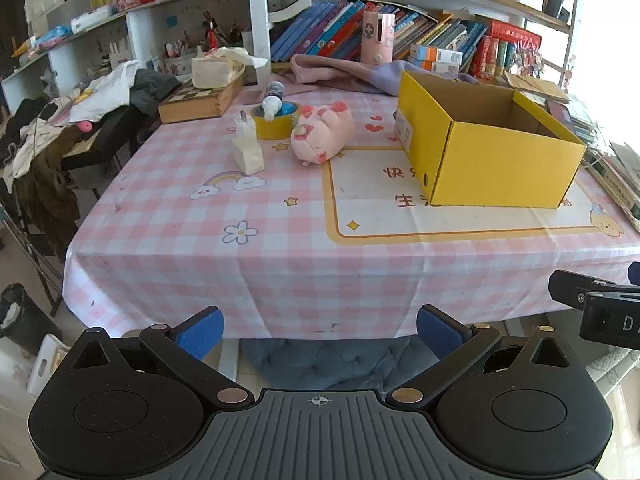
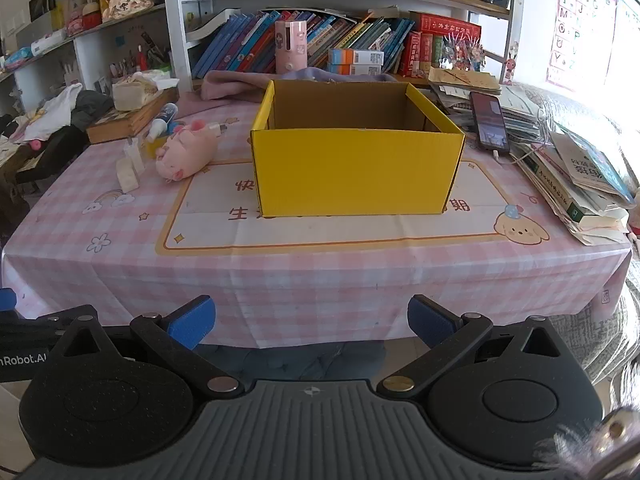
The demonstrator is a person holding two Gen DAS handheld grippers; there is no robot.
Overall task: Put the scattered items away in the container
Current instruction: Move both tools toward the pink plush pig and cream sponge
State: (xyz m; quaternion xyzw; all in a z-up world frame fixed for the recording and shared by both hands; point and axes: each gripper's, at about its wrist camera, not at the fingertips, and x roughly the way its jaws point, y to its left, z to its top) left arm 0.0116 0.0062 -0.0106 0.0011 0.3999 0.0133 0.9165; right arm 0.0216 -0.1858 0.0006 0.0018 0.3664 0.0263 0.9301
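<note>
An open yellow cardboard box (image 1: 488,160) (image 2: 354,170) stands on the pink checked tablecloth (image 1: 240,256) (image 2: 280,272); its inside shows nothing. Left of it lie a pink plush pig (image 1: 320,134) (image 2: 185,150), a yellow tape roll (image 1: 276,122), a white glue bottle (image 1: 273,100) (image 2: 162,120) and a white plug adapter (image 1: 248,148) (image 2: 130,166). My left gripper (image 1: 320,330) and right gripper (image 2: 311,320) hang open before the table's near edge, blue pads wide apart with nothing between them.
A wooden box with a tissue pack (image 1: 204,92) sits at the back left. Books and a phone (image 2: 490,122) pile up on the table's right side. A bookshelf (image 2: 320,40) rises behind. Clothes cover a chair (image 1: 60,128) to the left. A blue cushion (image 1: 328,360) lies below the table edge.
</note>
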